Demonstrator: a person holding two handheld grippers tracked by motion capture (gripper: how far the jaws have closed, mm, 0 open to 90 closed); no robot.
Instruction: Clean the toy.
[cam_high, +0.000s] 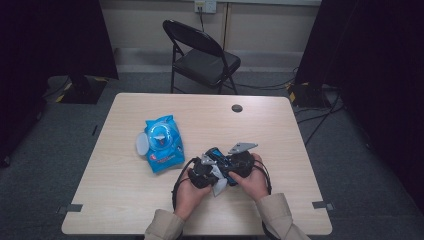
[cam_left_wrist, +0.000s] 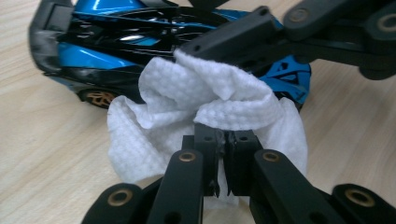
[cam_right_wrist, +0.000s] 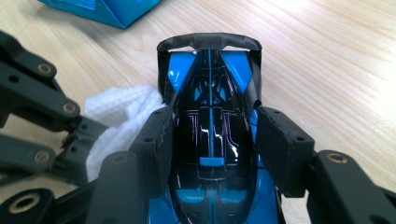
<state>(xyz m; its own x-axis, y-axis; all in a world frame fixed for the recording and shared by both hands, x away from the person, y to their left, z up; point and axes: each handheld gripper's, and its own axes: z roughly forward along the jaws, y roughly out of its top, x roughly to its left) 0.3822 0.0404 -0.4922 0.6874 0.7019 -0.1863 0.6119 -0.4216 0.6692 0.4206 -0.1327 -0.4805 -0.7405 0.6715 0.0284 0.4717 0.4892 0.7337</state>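
Wipe (cam_left_wrist: 205, 100) pinched at a bunched corner in left tool (cam_left_wrist: 224, 140), jaws nearly shut on it; soft, light, limp, pressed against flank of toy car (cam_right_wrist: 210, 135). Car clamped across its cabin by right tool (cam_right_wrist: 212, 140) at about half opening, low over surface (cam_high: 280, 130), near wipes pack (cam_high: 162, 142). Judged rigid, glossy, probably slippery, with thin rear wing likely fragile; best gripped at body sides.

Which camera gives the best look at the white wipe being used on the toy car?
The left gripper view: the wipe sits bunched, pinched in the left tool, against the toy car. The right gripper view catches one edge; the high view shows a small white patch.
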